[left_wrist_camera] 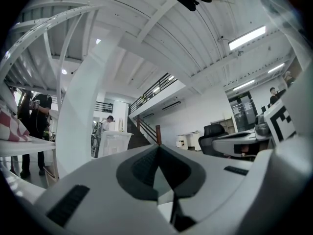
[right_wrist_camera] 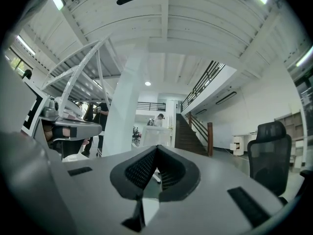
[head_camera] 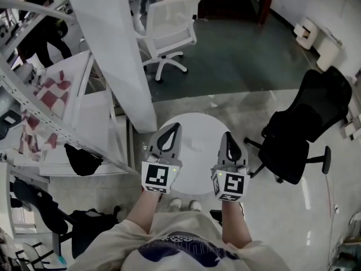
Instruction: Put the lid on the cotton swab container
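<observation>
No cotton swab container or lid shows in any view. In the head view both grippers are held side by side over a small round white table (head_camera: 194, 168). My left gripper (head_camera: 176, 127) is shut, with its jaws meeting at a point and nothing between them. My right gripper (head_camera: 228, 135) is shut and empty too. The left gripper view looks out level into the room over its closed jaws (left_wrist_camera: 159, 146). In the right gripper view the jaws (right_wrist_camera: 156, 147) also stand together with nothing held. Each gripper appears at the edge of the other's view.
A white pillar (head_camera: 113, 49) rises just left of the table, with white desks (head_camera: 84, 117) beyond it. A black office chair (head_camera: 302, 134) stands to the right and a white chair (head_camera: 166, 35) farther ahead. A staircase (right_wrist_camera: 193, 133) and people show in the distance.
</observation>
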Motion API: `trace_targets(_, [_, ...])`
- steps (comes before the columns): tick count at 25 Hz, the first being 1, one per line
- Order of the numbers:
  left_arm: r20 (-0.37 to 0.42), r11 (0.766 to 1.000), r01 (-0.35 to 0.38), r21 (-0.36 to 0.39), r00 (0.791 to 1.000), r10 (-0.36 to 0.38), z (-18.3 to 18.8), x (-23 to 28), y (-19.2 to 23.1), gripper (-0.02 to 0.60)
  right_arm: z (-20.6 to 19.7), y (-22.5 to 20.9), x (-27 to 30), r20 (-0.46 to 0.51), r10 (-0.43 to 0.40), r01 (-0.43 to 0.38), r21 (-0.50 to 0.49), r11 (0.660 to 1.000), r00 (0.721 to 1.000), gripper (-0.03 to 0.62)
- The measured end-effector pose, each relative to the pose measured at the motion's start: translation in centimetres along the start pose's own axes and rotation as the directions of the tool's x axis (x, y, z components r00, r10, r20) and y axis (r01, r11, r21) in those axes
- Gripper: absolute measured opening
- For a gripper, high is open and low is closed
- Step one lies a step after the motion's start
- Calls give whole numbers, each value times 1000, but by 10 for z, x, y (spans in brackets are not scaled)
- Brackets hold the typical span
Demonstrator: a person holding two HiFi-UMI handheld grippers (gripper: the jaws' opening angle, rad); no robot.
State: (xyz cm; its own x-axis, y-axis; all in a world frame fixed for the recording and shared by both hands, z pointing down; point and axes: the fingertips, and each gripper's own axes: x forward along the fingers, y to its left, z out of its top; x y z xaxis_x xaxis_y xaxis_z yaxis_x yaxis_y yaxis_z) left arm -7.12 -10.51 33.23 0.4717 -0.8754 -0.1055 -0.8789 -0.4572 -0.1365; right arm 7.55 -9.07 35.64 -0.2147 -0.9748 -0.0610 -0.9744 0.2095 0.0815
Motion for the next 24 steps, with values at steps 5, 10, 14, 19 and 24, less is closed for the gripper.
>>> trace_targets(5, [-2,1000,1,1,1000,-1,-1,1,0,-3,0,0,1,1,-3,3,0,1000,1000,8])
trace_targets(10, [-11,1000,7,16,1000,-7,-3,2,1,-3,-1,1,2,-4,-5,5,-3,1000,1000,8])
trace_targets(14, [-21,1000,14,27,1000,-14,-4,4,1,-3,0,1,4,-4,-5,5,-7,1000,1000,8])
trace_targets(19, [-41,999,13,33,999,-12,-8,5,3,-3,0,0,4,-5,-6,6,-12,1000,1000,8])
trace_targets(24, [-40,1000,9,28,999,-8,-9,7,5,-3,3,-3,6,0,-8,8,-21,1000,1000,8])
